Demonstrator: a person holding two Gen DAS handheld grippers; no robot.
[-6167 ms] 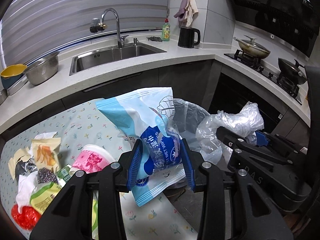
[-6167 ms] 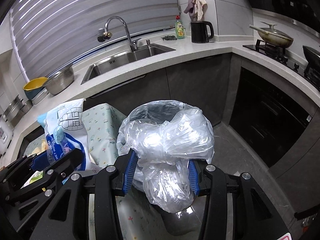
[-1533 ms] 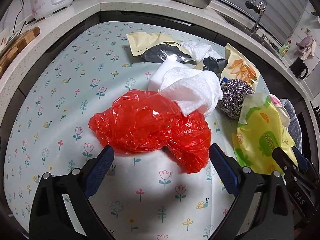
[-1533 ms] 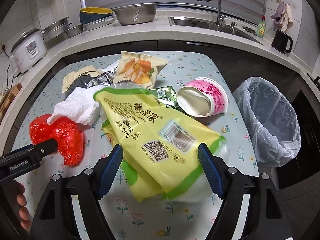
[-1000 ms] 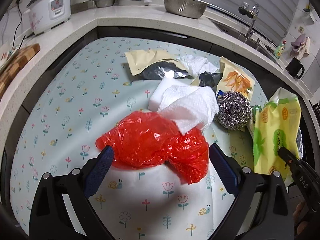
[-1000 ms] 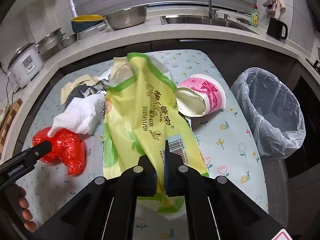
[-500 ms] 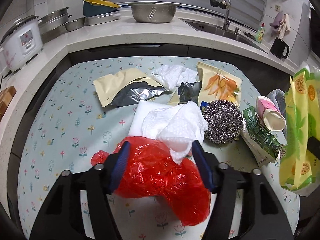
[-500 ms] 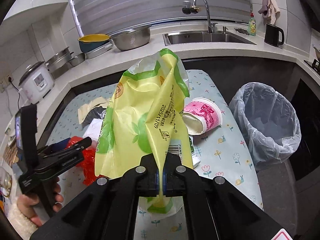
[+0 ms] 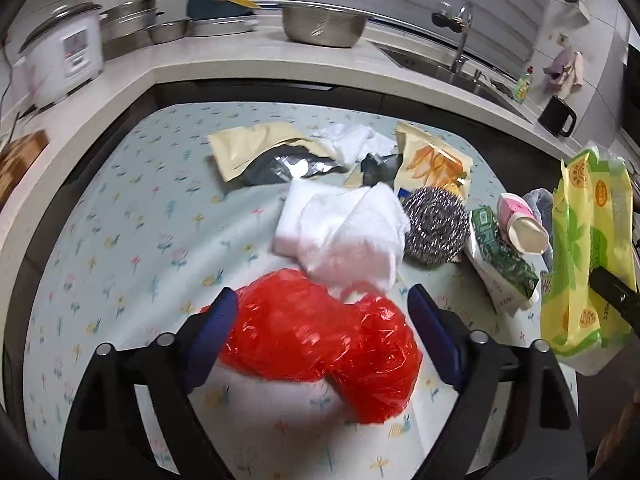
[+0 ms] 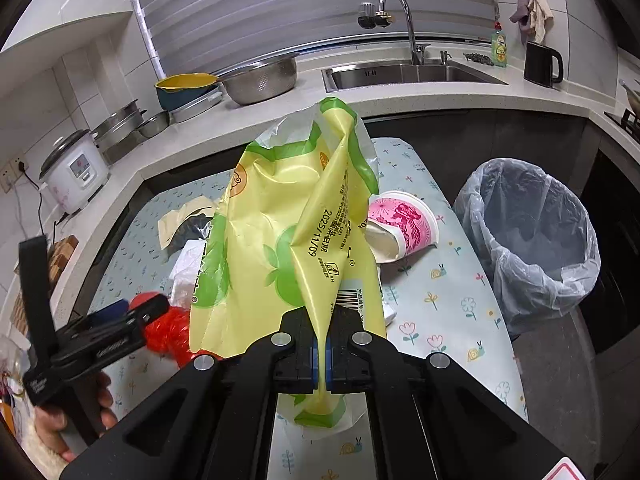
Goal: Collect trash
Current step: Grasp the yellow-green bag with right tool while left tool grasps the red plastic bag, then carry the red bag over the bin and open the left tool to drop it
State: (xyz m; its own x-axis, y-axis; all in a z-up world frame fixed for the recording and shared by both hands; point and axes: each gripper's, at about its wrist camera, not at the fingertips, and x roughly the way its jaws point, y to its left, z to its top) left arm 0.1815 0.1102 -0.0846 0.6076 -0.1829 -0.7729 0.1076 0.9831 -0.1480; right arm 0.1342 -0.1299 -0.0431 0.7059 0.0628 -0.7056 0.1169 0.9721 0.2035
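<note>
Lifted clear of the table since a second and a half ago, the yellow-green wrapper [image 10: 288, 240] now hangs crumpled and glossy from the right gripper [image 10: 322, 354], whose blue pads are pinched tight on its lower fold. The left gripper [image 9: 324, 336] has just been opening again after a brief squeeze; its jaws stand wide on either side of the crinkled red plastic bag [image 9: 320, 336], pads not pressing it. Behind the bag lie a soft white paper towel [image 9: 352, 236], a wiry steel scourer [image 9: 436, 226], a foil-lined pouch [image 9: 264, 160] and a tipped pink cup [image 10: 400, 226]. All rest on a pale flower-print tablecloth [image 9: 132, 208]. Beside the table stands a bin lined with clear film [image 10: 528, 240], and a speckled white counter [image 10: 400, 100] with a steel sink curves around.
</note>
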